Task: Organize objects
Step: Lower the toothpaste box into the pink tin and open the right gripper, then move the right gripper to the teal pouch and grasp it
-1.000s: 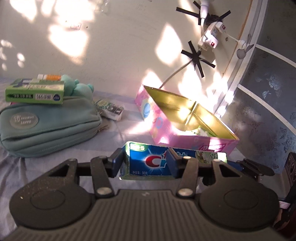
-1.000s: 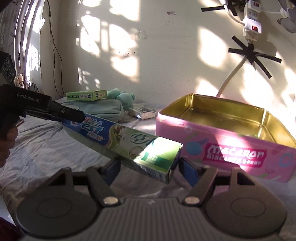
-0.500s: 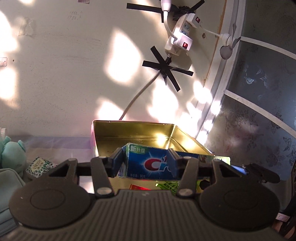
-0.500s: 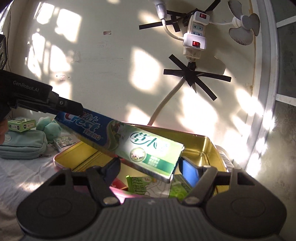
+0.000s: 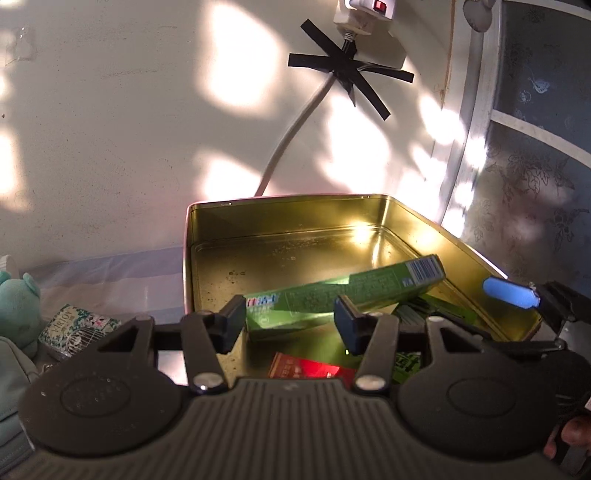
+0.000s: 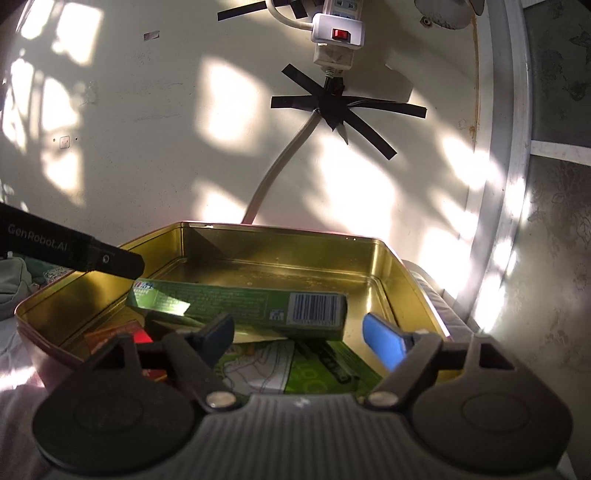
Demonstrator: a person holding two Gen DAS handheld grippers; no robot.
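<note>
Toothpaste box [image 5: 343,295] lies in tin [image 5: 280,218] — both grippers seemingly open

white power strip [image 6: 338,31] with red switch on sunlit wall; black tape star [image 6: 334,107] pinning its cable [image 5: 291,140]; patterned window pane [image 5: 535,110] at right.

Black gripper [image 6: 295,338], blue pads [image 6: 382,345], silver screws.

One tin [image 5: 406,210]. Inside it: one long green toothpaste box [image 5: 343,295], one red packet [image 5: 306,367], one flat green-and-white packet [image 6: 295,365]. Outside: one patterned small box [image 5: 77,326], one teal plush toy [image 5: 16,302], one power strip [image 6: 338,33].
</note>
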